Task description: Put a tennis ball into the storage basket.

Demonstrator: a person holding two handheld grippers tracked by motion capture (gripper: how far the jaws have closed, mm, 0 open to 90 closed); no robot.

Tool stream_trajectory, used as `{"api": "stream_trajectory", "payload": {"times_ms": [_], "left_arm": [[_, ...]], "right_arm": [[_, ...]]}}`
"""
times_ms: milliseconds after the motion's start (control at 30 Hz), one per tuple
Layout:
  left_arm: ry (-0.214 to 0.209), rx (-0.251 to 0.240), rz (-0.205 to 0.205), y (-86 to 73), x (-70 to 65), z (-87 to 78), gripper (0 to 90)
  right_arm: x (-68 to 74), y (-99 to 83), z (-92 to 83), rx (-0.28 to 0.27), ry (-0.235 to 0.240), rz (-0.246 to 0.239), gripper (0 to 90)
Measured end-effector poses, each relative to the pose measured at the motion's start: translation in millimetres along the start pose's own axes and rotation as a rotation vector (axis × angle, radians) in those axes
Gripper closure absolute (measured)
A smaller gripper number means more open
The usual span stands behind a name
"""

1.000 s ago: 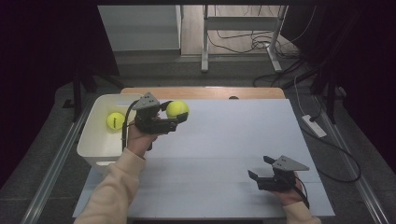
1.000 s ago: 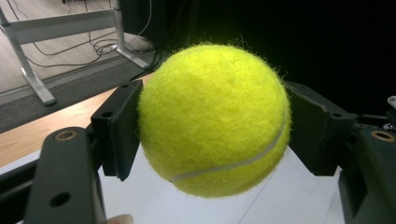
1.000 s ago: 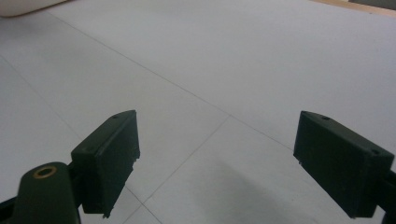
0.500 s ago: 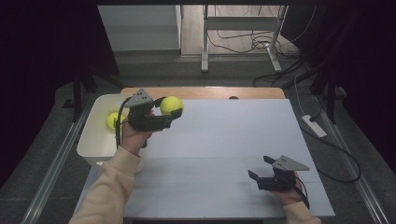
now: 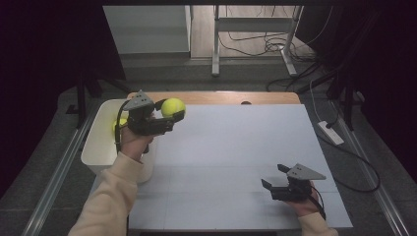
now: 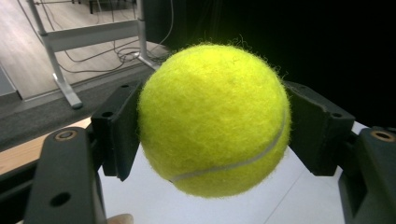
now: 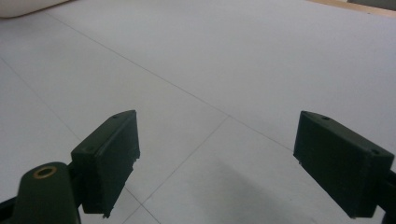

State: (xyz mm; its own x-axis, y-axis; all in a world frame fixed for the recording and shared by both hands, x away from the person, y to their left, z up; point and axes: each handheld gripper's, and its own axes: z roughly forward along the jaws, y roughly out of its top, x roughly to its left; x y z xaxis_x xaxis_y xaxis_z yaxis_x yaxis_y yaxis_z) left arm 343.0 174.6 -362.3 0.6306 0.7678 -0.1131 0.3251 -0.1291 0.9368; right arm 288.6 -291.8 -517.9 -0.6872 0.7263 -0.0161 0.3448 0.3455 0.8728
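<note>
While the left gripper (image 5: 172,117) squeezes a fuzzy yellow tennis ball (image 5: 173,106) tight between its two black jaws, just beside the white plastic bin (image 5: 101,142) and up off the white table top (image 5: 236,147), the right gripper (image 5: 272,178) rests far from the bin with its jaws wide apart and nothing in them. The left gripper view shows the ball (image 6: 212,119) up close with its pale seam, and the high view shows a second yellow ball (image 5: 118,124) in the bin, half hidden behind the left gripper.
</note>
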Motion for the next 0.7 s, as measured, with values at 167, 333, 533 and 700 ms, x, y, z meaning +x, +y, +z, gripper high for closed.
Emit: {"api": "stream_trajectory", "payload": {"times_ms": [167, 333, 533, 700], "left_arm": [[0.012, -0.001, -0.006, -0.7, 3.2, -2.6, 27.3], [0.02, -0.008, -0.008, -1.2, 4.9, -5.7, 27.3], [0.038, -0.009, -0.015, -2.4, 9.6, -9.5, 27.2], [0.06, -0.009, -0.026, -4.8, 16.2, -13.9, 27.2]], "right_arm": [[0.3, 0.0, 0.1, 0.004, -0.001, 0.0, 14.4], [0.3, 0.0, 0.2, 0.005, -0.002, -0.001, 14.4], [0.2, -0.1, 0.1, 0.006, -0.002, -0.001, 14.4], [0.3, -0.1, 0.1, 0.007, -0.002, -0.002, 14.4]]}}
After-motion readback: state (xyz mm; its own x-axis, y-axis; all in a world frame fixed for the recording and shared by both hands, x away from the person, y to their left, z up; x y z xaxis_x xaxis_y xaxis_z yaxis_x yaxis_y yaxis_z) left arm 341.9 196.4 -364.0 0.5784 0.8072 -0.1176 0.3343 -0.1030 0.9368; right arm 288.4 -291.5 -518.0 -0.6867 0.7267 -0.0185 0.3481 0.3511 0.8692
